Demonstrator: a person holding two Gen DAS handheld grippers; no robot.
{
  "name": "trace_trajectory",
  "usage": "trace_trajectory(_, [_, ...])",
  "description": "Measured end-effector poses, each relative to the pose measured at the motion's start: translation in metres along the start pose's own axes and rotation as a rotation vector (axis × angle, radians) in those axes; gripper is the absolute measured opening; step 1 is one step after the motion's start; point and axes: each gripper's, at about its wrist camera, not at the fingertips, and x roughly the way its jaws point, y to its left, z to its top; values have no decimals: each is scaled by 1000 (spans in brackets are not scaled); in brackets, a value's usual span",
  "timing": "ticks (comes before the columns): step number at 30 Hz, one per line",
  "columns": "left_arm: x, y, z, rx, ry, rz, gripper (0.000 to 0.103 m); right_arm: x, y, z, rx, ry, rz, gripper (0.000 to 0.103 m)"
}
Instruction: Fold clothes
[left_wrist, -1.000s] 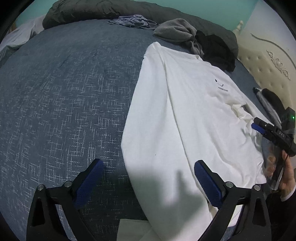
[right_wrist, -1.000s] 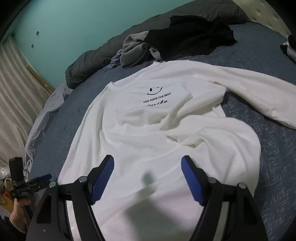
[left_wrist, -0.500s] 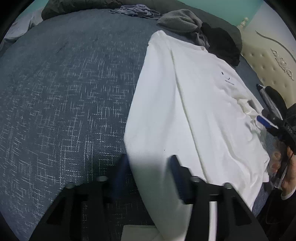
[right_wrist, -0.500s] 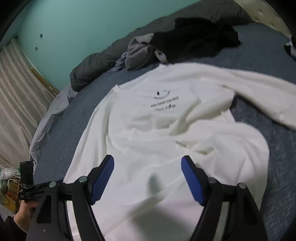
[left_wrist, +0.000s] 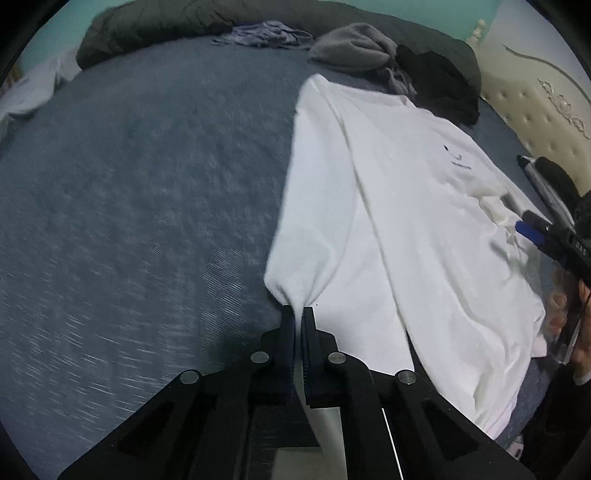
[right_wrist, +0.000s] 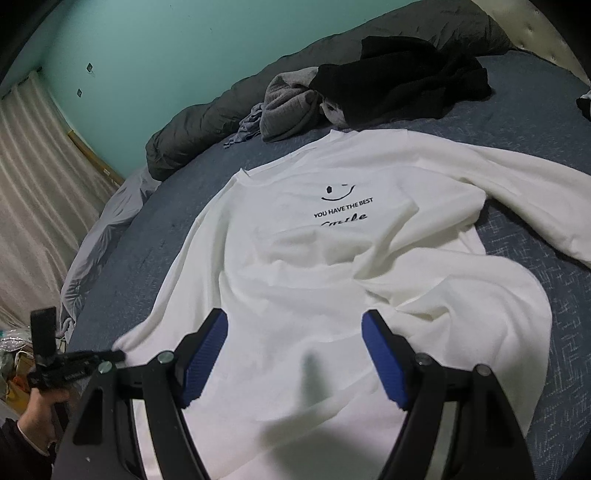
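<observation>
My left gripper (left_wrist: 298, 314) is pinched tight on the cuff end of the white sweatshirt (left_wrist: 406, 229), fabric bunched between the two blue pads. My right gripper (right_wrist: 295, 354) hangs wide apart over the lower body of the same garment, holding nothing.

The sweatshirt lies face up on the blue bedspread (right_wrist: 524, 110), its printed smile and lettering (right_wrist: 341, 206) readable in the right wrist view. Its far sleeve (right_wrist: 535, 195) stretches out to the right across the cover; the near sleeve runs folded along the body toward my left tool.

Bedspread is dark blue with a pale flecked weave, blurred in the left wrist view. Beyond the collar sits a heap: a grey knit garment (right_wrist: 288, 107) touching a black garment (right_wrist: 402, 81), with a small bluish-grey piece (right_wrist: 245, 127) beside them. A dark grey duvet roll (right_wrist: 207, 125) lines the far edge. Teal wall (right_wrist: 177, 59) behind, pale curtain (right_wrist: 33, 206) at left, cream tufted headboard (left_wrist: 528, 99) at the bed's end.
</observation>
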Motion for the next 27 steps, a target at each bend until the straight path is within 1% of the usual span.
trace_trajectory(3, [-13,13,12,2,-18,47,3,0,0,1,4,-2,4,76])
trace_trajectory(5, [-25,29,23,-2,-31,84,3,1,-1,2,5,-3,4,76])
trace_trajectory(8, [-39,53,47,3,-49,154,3,3,-1,3,5,-6,0,76])
trace_trajectory(13, [-52,91,86,-36,-80,237,3,8,-1,5,11,-5,-2,76])
trace_trajectory(18, [-58,123,120,-68,-101,293,3,15,0,9,10,0,-2,76])
trace_trajectory(23, [-33,144,124,-129,-73,260,3,24,1,10,-2,12,-8,76])
trace_trajectory(27, [-13,160,126,-179,-50,231,5,29,-1,9,-1,24,-12,76])
